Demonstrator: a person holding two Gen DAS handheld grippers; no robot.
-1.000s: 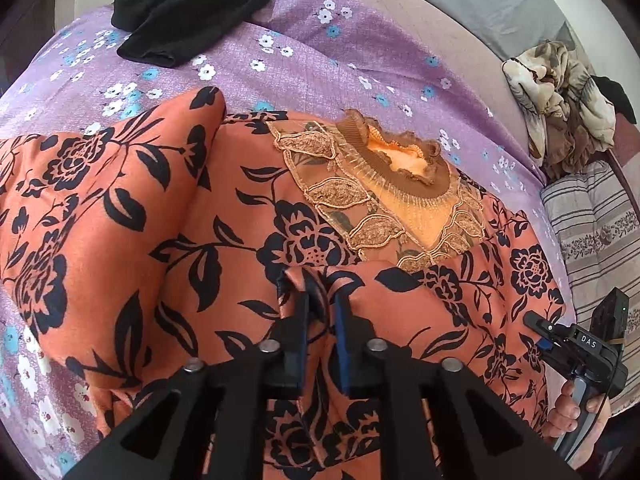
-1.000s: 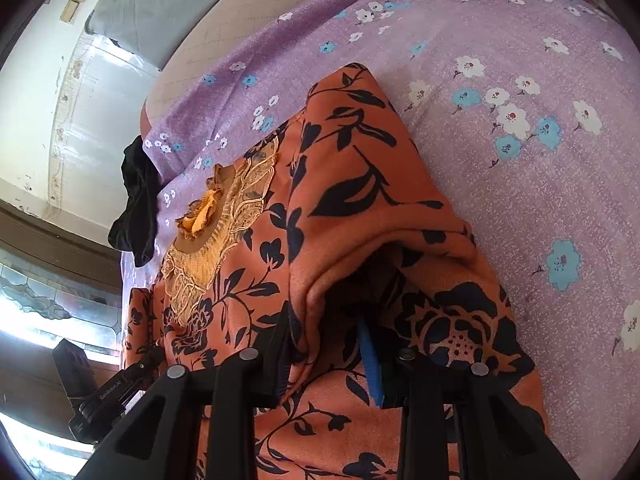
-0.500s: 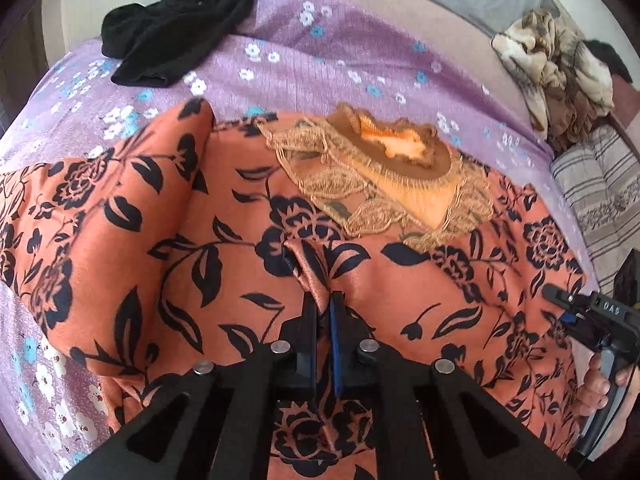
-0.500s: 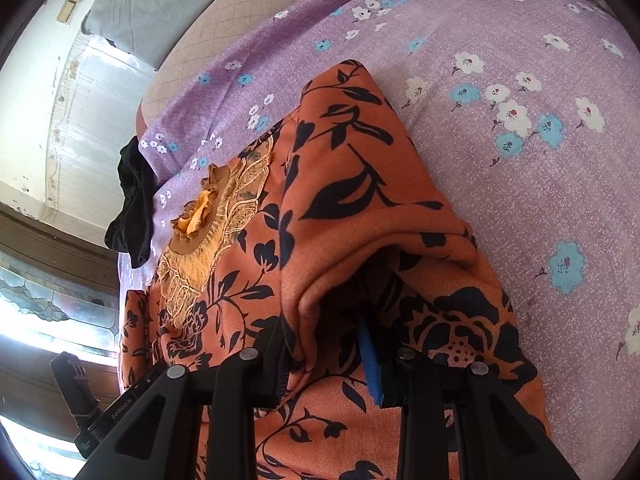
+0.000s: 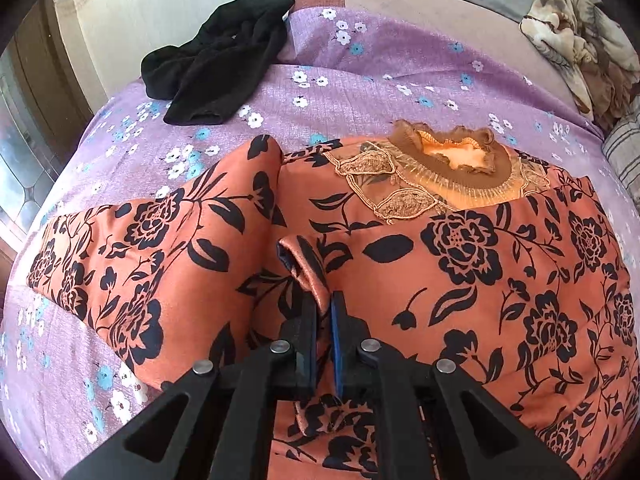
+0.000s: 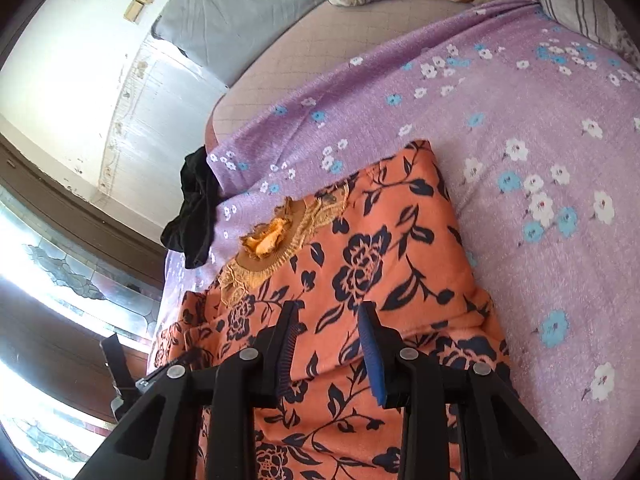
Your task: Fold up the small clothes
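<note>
The orange dress with black flowers lies spread across the middle and lower part of the left wrist view, on a bed covered by a purple flowered sheet; its gold-brown embroidered neckline sits right of centre in the upper half of the cloth, and one sleeve or side flap lies folded out toward the left of the frame; the left gripper comes in from the bottom centre, its jaws pressed nearly together on a raised pinch of the orange fabric, a small ridge of cloth standing up just above the tips; a black garment lies crumpled at the upper left, on the far edge of the sheet and well apart from the dress; a beige and brown patterned cloth is bunched at the upper right, with a striped pillow at the right edge.

In the right wrist view the dress fills the centre and bottom of the frame, its right edge folded over in a straight line against the purple sheet; the right gripper enters from the bottom, its jaws standing partly apart with nothing clamped between them, the cloth lying beyond and below the tips; the black garment shows at the left of centre, beside the neckline; a grey pillow lies at the top, and the left hand's tool shows dimly at the lower left edge.
</note>
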